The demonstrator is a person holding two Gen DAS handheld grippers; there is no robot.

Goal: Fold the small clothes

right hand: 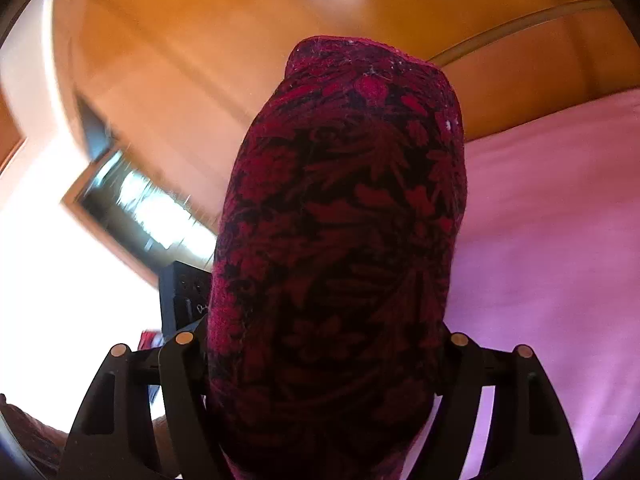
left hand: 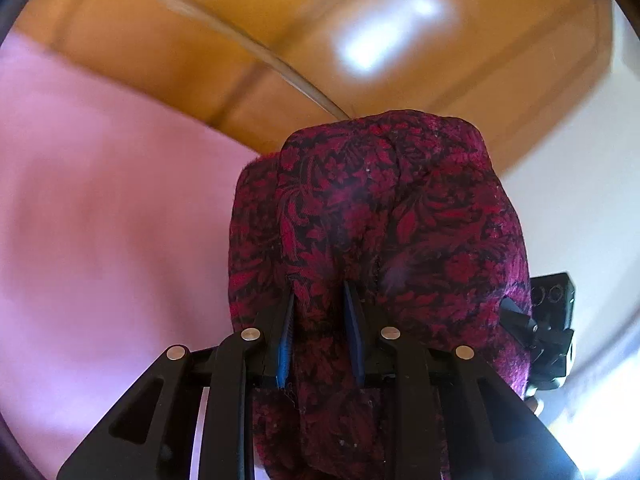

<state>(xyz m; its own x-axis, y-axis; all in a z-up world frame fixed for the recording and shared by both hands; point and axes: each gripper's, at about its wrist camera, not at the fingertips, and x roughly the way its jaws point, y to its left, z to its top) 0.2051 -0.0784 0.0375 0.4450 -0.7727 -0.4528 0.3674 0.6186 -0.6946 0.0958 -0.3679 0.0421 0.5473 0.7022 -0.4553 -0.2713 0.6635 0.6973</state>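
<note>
Two grippers, left (left hand: pixel 320 336) clamping the red patterned cloth (left hand: pixel 380 220) beside open pink sheet (left hand: pixel 100 220)

My right gripper (right hand: pixel 320 360) is buried under the cloth (right hand: pixel 340 220), a red-and-black floral bundle filling the centre from twelve to six o'clock. It sits between the jaws; I can't tell whether the pads press it. Pink sheet (right hand: pixel 560 240) lies at three o'clock, glossy wood panel (right hand: pixel 200 40) at eleven.
</note>
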